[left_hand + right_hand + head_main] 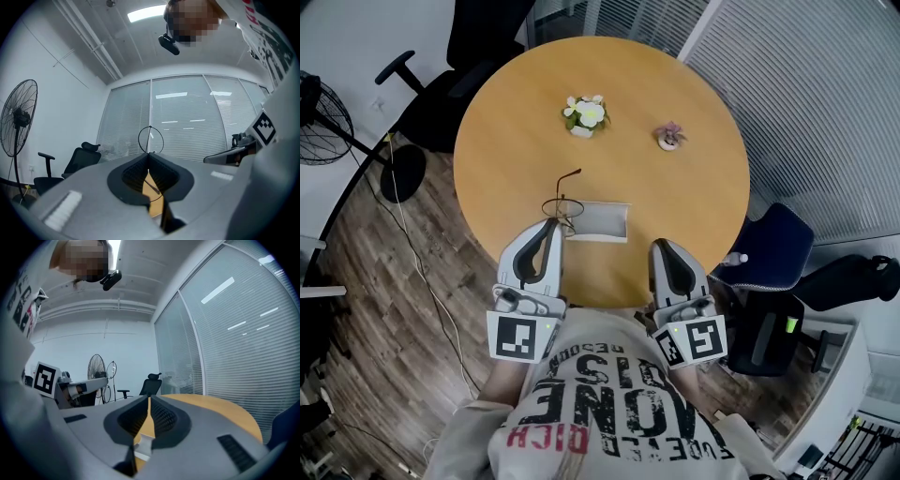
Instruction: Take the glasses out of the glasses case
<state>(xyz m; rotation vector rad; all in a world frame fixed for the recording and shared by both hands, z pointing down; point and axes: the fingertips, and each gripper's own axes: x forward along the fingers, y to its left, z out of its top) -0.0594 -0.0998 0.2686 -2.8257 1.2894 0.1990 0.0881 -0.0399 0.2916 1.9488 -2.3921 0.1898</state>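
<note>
As the head view looks steeply down, a round wooden table [516, 141] fills the middle, standing on a dark plank floor [375, 253] in an office with a wall of slatted blinds [825, 94] at the 2 o'clock side. Beyond the table's 10 o'clock edge stands one black office chair [441, 94], and one standing fan [319, 117] is at the far 9 o'clock side of the room. One blue chair [778, 244] is at 4 o'clock. On the table I count two small potted plants: the white-flowered one [584, 114] near 12 o'clock and the pink one [671, 137] near 2 o'clock. There is one open glasses case [602, 221], pale, lying at the 6 o'clock part of the table close to the person. There is one pair of glasses [563, 204], thin wire-framed, just at the case's 9 o'clock end and out of it. Both grippers are held low in front of the person's printed shirt [609, 412], side by side, pointing toward 12 o'clock and about level. The left gripper [554, 225] is clenched on the wire frame of the glasses, and one round lens rim stands up above its jaw tips. The right gripper [661, 246] has its jaws pressed together with nothing between them, and it sits at the case's 4 o'clock side, apart from it.
</note>
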